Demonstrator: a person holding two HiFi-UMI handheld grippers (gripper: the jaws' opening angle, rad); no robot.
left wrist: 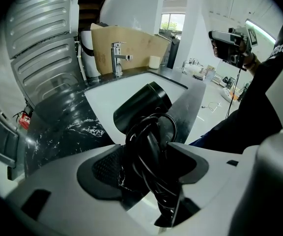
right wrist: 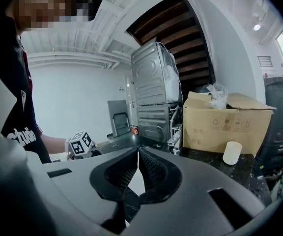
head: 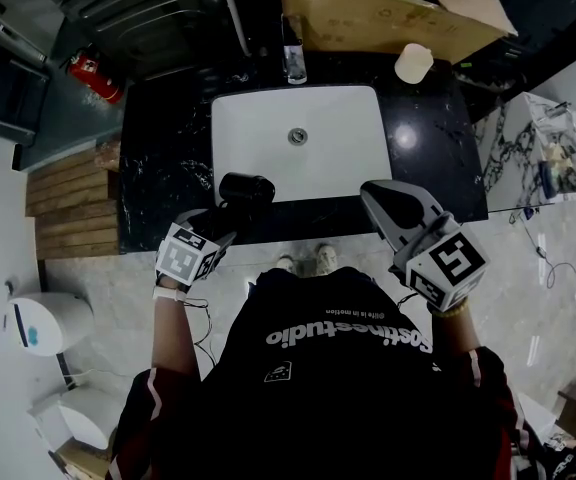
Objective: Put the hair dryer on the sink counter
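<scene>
Black hair dryer (left wrist: 141,104) sits between the jaws of my left gripper (left wrist: 146,151). They are open only as wide as its handle and pinch it from both sides, just where the black cord (left wrist: 154,171) is wound in loops. In the head view I hold it over the front edge of the dark marble counter (head: 163,158), with the barrel above the front left corner of the white sink (head: 258,148). If it touches the counter, I cannot tell. My right gripper (right wrist: 137,154) carries nothing, its jaws pressed together with the tips meeting. It is held above the front right part of the counter, well apart from the dryer
</scene>
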